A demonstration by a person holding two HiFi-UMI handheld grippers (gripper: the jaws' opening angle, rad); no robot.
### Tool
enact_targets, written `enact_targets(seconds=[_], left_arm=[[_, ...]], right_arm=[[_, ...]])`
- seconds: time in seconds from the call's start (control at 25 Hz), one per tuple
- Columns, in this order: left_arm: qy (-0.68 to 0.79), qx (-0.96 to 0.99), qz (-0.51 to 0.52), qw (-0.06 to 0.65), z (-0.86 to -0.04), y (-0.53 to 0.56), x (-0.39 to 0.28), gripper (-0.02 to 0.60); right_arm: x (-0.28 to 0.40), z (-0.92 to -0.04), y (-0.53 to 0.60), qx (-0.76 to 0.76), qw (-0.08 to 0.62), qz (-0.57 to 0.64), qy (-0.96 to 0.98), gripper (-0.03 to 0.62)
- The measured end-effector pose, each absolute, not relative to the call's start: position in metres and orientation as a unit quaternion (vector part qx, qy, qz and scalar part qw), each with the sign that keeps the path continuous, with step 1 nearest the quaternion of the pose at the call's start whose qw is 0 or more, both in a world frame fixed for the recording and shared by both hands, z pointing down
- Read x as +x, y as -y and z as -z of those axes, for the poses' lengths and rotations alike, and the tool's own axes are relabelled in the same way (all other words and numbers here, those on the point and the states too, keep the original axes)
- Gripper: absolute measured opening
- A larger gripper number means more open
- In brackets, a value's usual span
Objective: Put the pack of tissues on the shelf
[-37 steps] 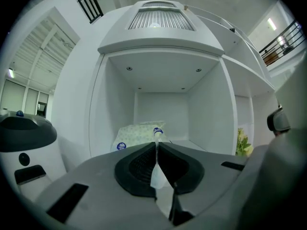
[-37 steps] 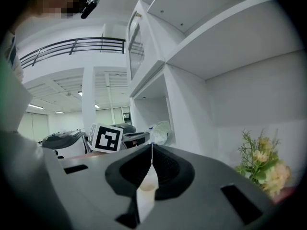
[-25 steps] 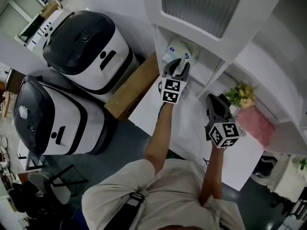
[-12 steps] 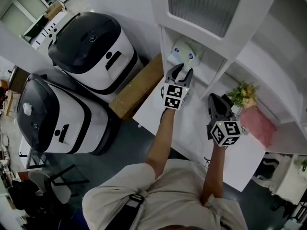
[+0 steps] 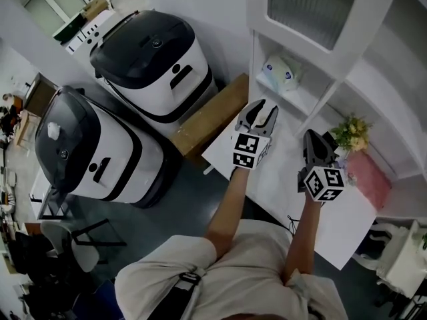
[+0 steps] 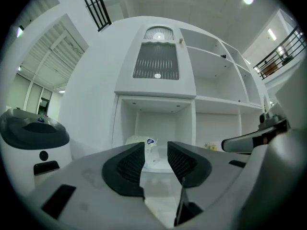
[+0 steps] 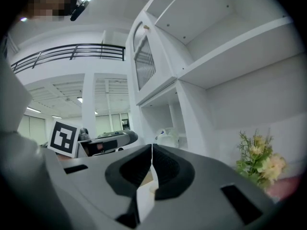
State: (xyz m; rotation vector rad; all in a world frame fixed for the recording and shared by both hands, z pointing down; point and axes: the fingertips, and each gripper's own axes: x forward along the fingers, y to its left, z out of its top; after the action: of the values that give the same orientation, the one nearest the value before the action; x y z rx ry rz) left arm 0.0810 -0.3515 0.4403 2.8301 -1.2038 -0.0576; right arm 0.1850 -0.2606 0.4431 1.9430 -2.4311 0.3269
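Note:
The pack of tissues (image 5: 282, 72), white with a blue label, lies on the low shelf (image 5: 300, 99) of the white cabinet. My left gripper (image 5: 265, 109) hangs in front of that compartment, clear of the pack. Its jaws have just been opening and stand open with nothing between them. In the left gripper view the pack (image 6: 144, 143) shows far off beyond the open left gripper (image 6: 156, 159). My right gripper (image 5: 313, 139) is over the white table, its jaws shut and empty. The right gripper view shows the right gripper (image 7: 152, 164) with jaws pressed together and the pack (image 7: 166, 137) in the compartment.
Two large white-and-black machines (image 5: 153, 55) (image 5: 87, 155) stand at the left. A brown box (image 5: 210, 115) lies between them and the white table (image 5: 293, 192). A bunch of flowers (image 5: 350, 133) and a pink thing (image 5: 370, 179) sit at the right. A ribbed cabinet door (image 5: 313, 5) hangs above the shelf.
The left gripper has let go of the pack and drawn back out of the shelf compartment, leaving the pack there. The right gripper has barely moved.

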Motion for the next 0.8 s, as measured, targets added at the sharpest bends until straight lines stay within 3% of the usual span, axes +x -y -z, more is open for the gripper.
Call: enact_targets(seconds=[0.24,0.48,0.8], left_arm=[[0.386,0.921,0.024,0.041,-0.438,0.313,0.058,0.135],[0.399,0.916,0.017,0.027,-0.435,0.297,0.036,0.047],[0.383,0.923,0.024,0.019,-0.431,0.269,0.026,0.011]], right_arm=[[0.172,-0.437,0.247,0.627,-0.008,-0.094,0.773,0.069],[0.157,-0.432,0.234,0.625,-0.019,-0.090,0.775,0.069],[0.152,-0.435,0.219,0.629,-0.034,-0.097,0.771,0.069]])
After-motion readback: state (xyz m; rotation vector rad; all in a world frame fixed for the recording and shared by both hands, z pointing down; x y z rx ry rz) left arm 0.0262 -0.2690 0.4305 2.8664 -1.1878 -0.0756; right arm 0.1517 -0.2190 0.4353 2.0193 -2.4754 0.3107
